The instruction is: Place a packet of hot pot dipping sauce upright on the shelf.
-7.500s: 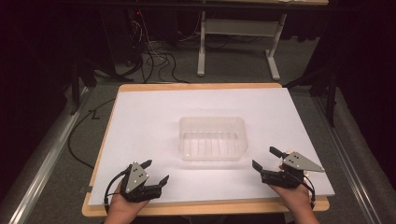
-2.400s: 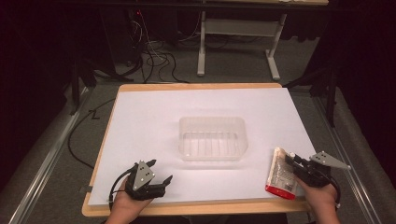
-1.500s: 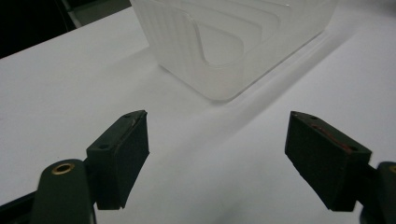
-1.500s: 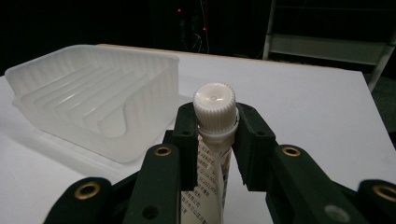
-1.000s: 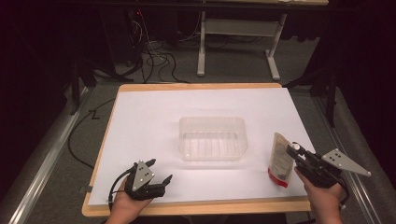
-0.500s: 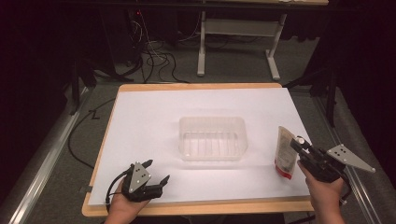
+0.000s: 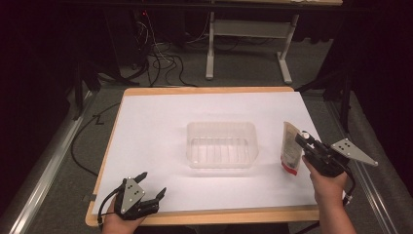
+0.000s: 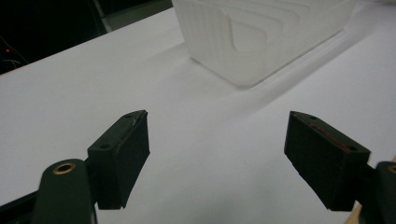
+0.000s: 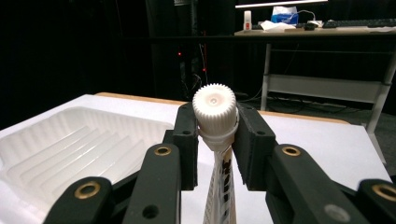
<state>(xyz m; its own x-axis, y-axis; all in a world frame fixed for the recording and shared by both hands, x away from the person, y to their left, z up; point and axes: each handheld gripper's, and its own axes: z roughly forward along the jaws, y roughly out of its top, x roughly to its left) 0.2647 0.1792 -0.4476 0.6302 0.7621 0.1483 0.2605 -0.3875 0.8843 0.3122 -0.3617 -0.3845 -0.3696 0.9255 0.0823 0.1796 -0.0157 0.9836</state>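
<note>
A clear plastic tray [image 7: 222,145] sits mid-table on the white sheet; its ribbed inside [image 9: 70,144] is to the left in the right gripper view, and its corner [image 8: 261,37] lies ahead in the left gripper view. My right gripper [image 7: 308,144] is shut on the neck of a spouted pouch [image 7: 290,153] with a white screw cap [image 9: 215,106], holding it just right of the tray. The pouch has a red bottom edge. My left gripper [image 7: 152,184] rests open at the table's front left, nothing between its pads [image 8: 123,154].
The white sheet [image 7: 160,126] covers a wooden tabletop [image 7: 204,217]. Behind the table are cables [image 7: 160,63] on the floor and a desk frame [image 7: 248,44]. A far desk [image 9: 322,28] carries a keyboard and small items.
My right gripper, first empty at the front right, came back holding the pouch, raised it upright and moved it toward the tray's right side. The left gripper stayed put.
</note>
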